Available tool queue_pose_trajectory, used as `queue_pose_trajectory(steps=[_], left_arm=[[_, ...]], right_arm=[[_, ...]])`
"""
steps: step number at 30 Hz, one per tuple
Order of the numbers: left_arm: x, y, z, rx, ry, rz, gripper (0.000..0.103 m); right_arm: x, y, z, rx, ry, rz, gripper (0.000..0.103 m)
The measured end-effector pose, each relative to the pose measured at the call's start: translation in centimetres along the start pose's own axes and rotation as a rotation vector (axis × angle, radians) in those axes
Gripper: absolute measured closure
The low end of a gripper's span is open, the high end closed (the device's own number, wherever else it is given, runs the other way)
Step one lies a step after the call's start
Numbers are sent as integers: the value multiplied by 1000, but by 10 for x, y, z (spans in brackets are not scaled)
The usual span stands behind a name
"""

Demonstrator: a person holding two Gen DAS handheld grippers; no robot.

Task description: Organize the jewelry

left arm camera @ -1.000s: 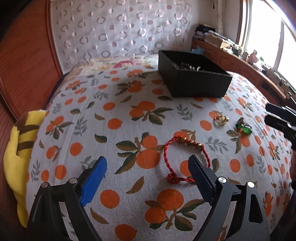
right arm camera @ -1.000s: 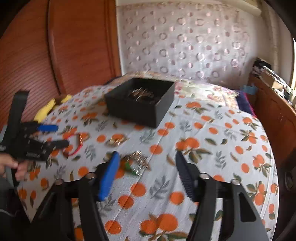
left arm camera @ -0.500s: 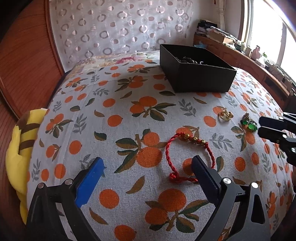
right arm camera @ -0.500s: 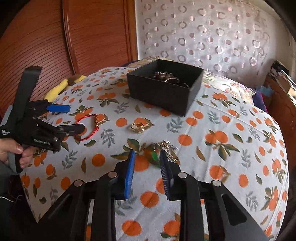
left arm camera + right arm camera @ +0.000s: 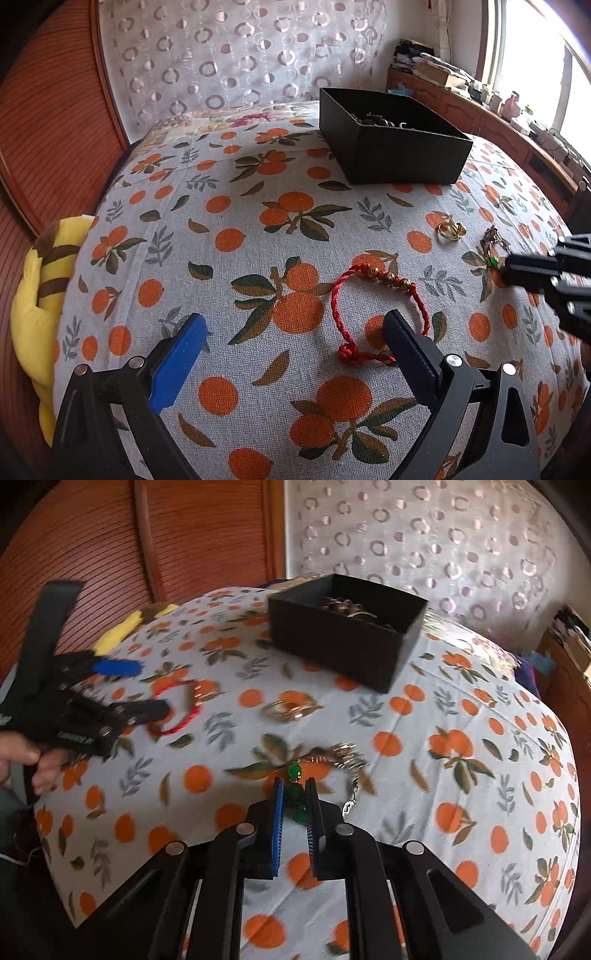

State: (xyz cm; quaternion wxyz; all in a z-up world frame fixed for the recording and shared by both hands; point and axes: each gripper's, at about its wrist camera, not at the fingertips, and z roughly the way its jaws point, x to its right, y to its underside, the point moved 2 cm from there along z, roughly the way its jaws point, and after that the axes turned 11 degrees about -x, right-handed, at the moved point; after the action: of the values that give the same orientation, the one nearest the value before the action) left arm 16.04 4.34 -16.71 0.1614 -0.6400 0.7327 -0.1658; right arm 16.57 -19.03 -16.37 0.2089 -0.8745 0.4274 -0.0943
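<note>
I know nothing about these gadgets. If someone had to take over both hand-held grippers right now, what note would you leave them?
Right gripper: jaws closing around the green bead piece, which lies on the bedspread; not lifted yet.
Left gripper: wide open, holding nothing, poised over the red cord bracelet.
Gold ring lies loose between the bracelet and the bead piece.
Black box sits farther back and already holds some jewelry.
Done: some pieces are in the box.
Left: lift the bead piece into the box, then likely the bracelet and the ring.
</note>
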Motion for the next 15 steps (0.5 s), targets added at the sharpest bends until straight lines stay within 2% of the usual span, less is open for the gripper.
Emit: queue_pose_trajectory(steps=[8, 11, 13, 14, 15], left_arm=[[0, 0, 0, 3, 1, -1, 11], [3, 0, -2, 13, 8, 18, 22], [4, 0, -4, 23, 18, 23, 36], [4, 0, -5, 29, 19, 25, 40], [5, 0, -6, 35, 23, 28, 49]], right_arm=[[-8, 5, -1, 22, 7, -12, 90], [-8, 6, -2, 22, 22, -18, 90], [-9, 6, -2, 23, 34, -22, 90], [-10, 6, -2, 23, 38, -24, 90], [-10, 6, -2, 23, 40, -25, 90]])
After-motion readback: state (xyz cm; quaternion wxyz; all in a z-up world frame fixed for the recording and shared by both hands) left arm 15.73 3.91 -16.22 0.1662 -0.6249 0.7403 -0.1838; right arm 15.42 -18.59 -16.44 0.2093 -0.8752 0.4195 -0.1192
